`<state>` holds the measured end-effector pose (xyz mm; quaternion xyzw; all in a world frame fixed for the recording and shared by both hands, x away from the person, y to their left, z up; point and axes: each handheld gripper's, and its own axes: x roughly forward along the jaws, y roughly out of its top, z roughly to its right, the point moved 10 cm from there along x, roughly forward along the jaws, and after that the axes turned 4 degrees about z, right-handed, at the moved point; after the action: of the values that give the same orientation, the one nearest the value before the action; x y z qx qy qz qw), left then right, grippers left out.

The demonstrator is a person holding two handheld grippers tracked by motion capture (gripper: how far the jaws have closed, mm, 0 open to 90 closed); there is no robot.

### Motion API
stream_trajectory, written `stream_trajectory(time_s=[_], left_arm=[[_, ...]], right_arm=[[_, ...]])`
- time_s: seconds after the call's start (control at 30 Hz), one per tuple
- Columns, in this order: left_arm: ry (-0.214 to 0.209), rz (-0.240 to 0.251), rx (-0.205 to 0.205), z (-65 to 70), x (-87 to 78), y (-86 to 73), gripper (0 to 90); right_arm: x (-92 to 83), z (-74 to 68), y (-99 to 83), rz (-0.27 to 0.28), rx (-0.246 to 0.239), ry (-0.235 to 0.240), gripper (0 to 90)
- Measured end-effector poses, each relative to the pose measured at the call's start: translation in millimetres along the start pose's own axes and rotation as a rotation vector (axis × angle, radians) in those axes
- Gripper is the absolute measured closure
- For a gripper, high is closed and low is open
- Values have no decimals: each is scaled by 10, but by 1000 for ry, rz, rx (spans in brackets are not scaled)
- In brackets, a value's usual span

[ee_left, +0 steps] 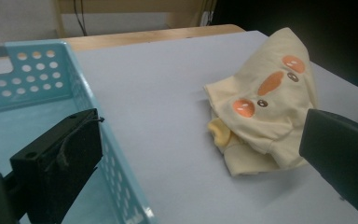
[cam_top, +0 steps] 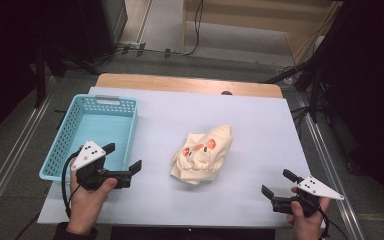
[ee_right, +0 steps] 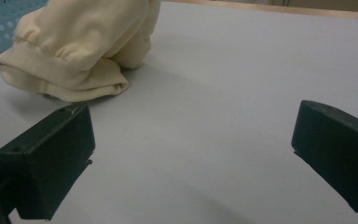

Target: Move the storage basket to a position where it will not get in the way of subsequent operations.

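Note:
A crumpled cream garment [cam_top: 203, 154] with orange patches lies mid-table on the pale sheet; it also appears in the left gripper view [ee_left: 265, 100] and its ribbed cuff in the right gripper view [ee_right: 77, 51]. My left gripper [cam_top: 123, 157] hovers open at the near right corner of a light blue basket [cam_top: 65, 135], well left of the garment, jaws empty [ee_left: 205, 154]. My right gripper [cam_top: 279, 183] stands open near the table's front right, apart from the garment, nothing between its jaws [ee_right: 191, 154].
The perforated blue basket [ee_left: 28, 74] holds nothing visible. A wooden table edge [cam_top: 190, 84] runs along the back. Metal rails flank the table on both sides, and cables lie on the floor beyond.

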<state>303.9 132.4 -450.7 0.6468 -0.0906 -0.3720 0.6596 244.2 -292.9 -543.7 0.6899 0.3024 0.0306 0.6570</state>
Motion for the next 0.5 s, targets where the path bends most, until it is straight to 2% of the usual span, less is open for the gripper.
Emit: stream_trajectory(time_s=[0.2,0.37,0.5], left_arm=[[26,6,-18,-114,-161,-65,0],[67,19,-33,-226,-302,-129,48],[110,19,-42,-315,-427,-199,159]], right_arm=[[19,-11,1,-1,1,6,0],[34,-27,-3,-4,-4,14,0],[31,-25,-9,-6,0,13,0]])
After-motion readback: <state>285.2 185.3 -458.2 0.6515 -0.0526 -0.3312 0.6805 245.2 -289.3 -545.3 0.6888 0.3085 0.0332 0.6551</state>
